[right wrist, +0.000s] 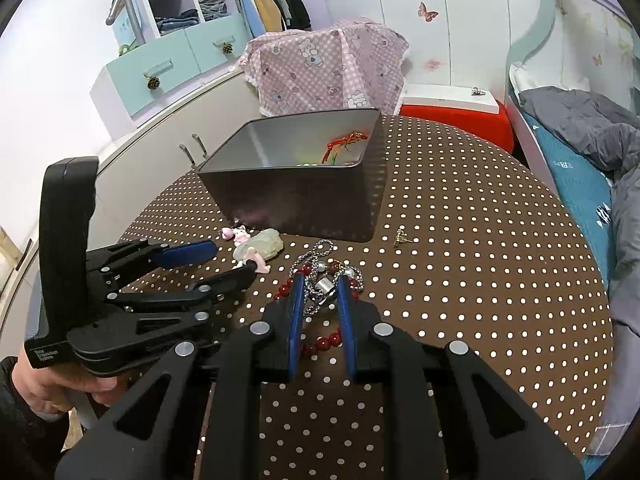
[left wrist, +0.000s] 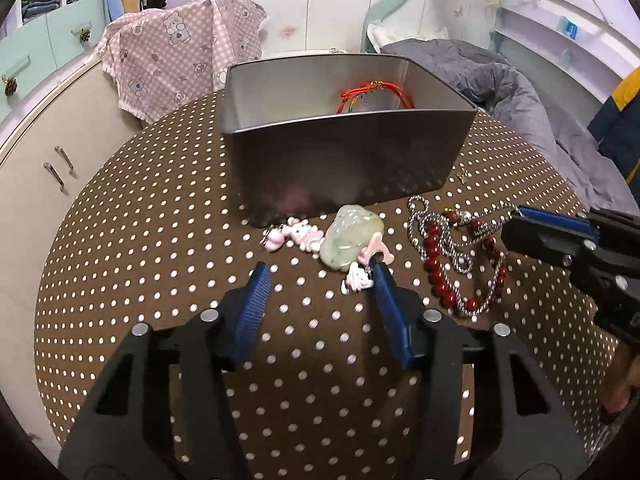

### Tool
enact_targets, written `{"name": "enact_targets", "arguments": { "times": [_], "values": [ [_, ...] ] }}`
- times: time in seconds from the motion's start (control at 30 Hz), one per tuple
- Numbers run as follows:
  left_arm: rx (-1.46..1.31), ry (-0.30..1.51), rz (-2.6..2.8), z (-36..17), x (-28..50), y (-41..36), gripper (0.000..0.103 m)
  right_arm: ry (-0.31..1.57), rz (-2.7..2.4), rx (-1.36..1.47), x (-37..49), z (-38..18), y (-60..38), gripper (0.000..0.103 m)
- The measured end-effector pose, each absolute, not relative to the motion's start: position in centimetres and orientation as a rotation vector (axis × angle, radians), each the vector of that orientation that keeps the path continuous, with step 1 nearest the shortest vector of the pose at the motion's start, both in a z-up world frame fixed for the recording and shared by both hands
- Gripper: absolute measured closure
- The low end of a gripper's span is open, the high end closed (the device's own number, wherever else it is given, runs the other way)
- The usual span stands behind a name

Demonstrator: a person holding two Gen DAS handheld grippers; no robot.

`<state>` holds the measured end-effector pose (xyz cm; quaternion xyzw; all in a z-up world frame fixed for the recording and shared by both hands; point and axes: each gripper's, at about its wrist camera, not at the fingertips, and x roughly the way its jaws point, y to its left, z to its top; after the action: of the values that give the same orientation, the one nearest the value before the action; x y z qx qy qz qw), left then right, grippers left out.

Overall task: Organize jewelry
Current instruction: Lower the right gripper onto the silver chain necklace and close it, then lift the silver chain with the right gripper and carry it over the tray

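Observation:
A grey metal tin point(left wrist: 344, 156) point(right wrist: 304, 196) stands on the polka-dot table with a red cord bracelet point(left wrist: 372, 94) point(right wrist: 346, 142) inside. In front of it lie pink charms point(left wrist: 296, 234) point(right wrist: 236, 234), a pale jade pendant point(left wrist: 350, 236) point(right wrist: 262, 248), a red bead bracelet point(left wrist: 444, 280) point(right wrist: 320, 344) and a silver chain point(left wrist: 440, 232) point(right wrist: 320, 276). My left gripper point(left wrist: 320, 272) point(right wrist: 230, 258) is open just before the jade pendant, its right finger touching a pink charm point(left wrist: 360, 276). My right gripper point(right wrist: 318, 286) point(left wrist: 516, 220) is partly open around the silver chain and its metal bead.
A small gold earring point(left wrist: 464, 176) point(right wrist: 402, 237) lies right of the tin. A pink bear-print cloth point(left wrist: 180, 48) point(right wrist: 328, 68) covers something behind the table. A bed with a grey duvet point(left wrist: 520, 92) point(right wrist: 580, 128) is at the right, cabinets at the left.

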<state>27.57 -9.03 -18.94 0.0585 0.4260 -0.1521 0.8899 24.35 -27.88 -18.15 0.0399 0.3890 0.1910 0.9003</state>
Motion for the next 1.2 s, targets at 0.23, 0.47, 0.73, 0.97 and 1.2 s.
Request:
{"name": "enact_targets", "arguments": {
  "times": [0.23, 0.47, 0.73, 0.97, 1.2],
  "values": [
    [0.111, 0.877, -0.380, -18.8, 26.8, -9.4, 0.081, 0.788, 0.399, 0.084, 24.1, -17.6, -27.9, 0.088],
    [0.070, 0.864, -0.455, -18.2, 25.1, -8.8, 0.087, 0.738, 0.433, 0.111, 23.4, -15.0, -28.3, 0.088],
    [0.040, 0.787, -0.457, -15.1, 22.4, -7.3, 0.087, 0.663, 0.483, 0.142, 22.9, -11.3, -28.6, 0.088],
    [0.057, 0.707, -0.452, -11.4, 21.1, -6.5, 0.087, 0.578, 0.523, 0.144, 22.2, -7.2, -28.7, 0.088],
    [0.080, 0.643, -0.458, -8.4, 21.7, -6.0, 0.087, 0.476, 0.537, 0.096, 21.6, -2.8, -28.3, 0.088]
  ]
}}
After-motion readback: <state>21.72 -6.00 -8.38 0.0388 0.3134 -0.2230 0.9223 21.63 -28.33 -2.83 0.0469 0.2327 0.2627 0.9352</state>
